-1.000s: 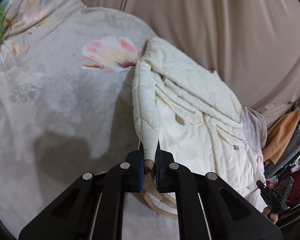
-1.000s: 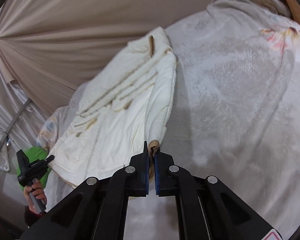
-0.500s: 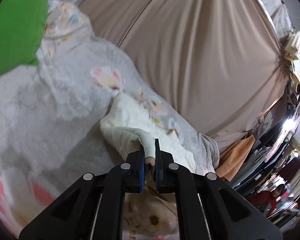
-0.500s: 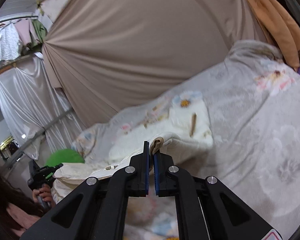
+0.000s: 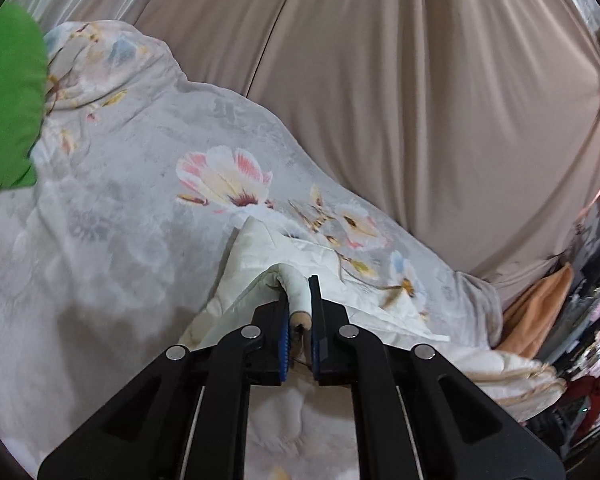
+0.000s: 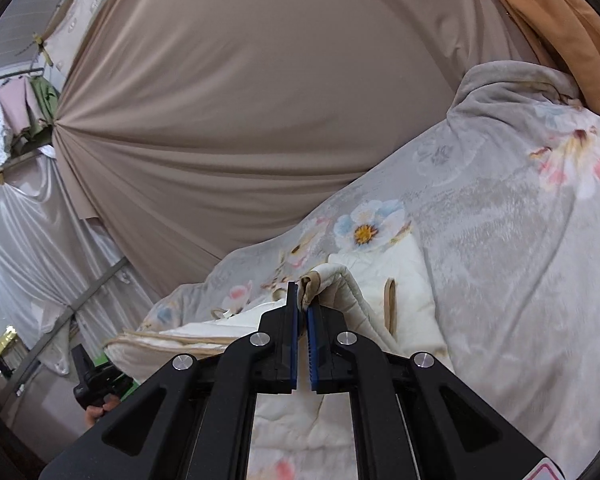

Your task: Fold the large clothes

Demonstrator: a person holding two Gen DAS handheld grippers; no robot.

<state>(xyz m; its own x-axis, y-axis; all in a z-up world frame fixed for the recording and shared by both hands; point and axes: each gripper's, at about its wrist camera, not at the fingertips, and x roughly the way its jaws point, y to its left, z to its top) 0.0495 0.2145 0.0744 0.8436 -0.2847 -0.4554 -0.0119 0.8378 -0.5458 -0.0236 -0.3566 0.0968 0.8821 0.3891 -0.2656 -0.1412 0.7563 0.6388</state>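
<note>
Left wrist view: left gripper [image 5: 299, 300] at lower centre, jaws clamped on tan-trimmed edge of cream quilted padded garment [image 5: 256, 276]; garment lies mid-frame on grey plush blanket with pink and blue flower print [image 5: 120, 200]. Taut beige fabric backdrop [image 5: 400, 100] fills upper right; green cushion [image 5: 8, 108] at left edge. Right wrist view: right gripper [image 6: 303, 300], jaws clamped on same garment's [image 6: 404, 280] trim. Silver satin curtain [image 6: 40, 240] at left; orange cloth [image 6: 560, 20] upper right.

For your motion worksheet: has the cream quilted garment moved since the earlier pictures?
Yes. The cream quilted garment has folded toward the camera, exposing floral bedspread beyond it.
</note>
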